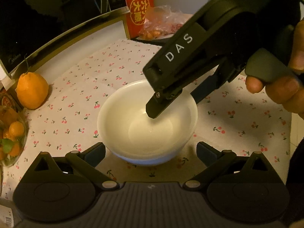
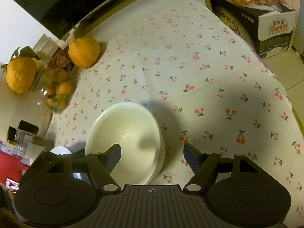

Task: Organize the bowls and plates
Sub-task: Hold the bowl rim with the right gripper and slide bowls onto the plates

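1. the left gripper (image 1: 151, 149) stands wide open, its two fingers on either side of the bowl (image 1: 147, 121) near its front edge, pads clear of the wall; nothing is held.
2. the right gripper (image 2: 152, 156) is part open. its left finger (image 2: 114, 155) hangs inside the bowl (image 2: 125, 140) and its right finger (image 2: 193, 157) outside, so the near rim lies between them; the pads do not press on it.
3. in the left view one right finger tip sits low inside the bowl, whether touching cannot be told; a hand (image 1: 285, 87) holds the handle.
4. the bowl is white and looks like a stack of nested bowls, on a cherry-print cloth (image 2: 199, 76).
5. open cloth lies to the right and beyond the bowl; an orange (image 2: 84, 52), a fruit bag (image 2: 58, 91) and a dark appliance (image 1: 38, 28) crowd the left, boxes (image 2: 266, 28) the far right corner.
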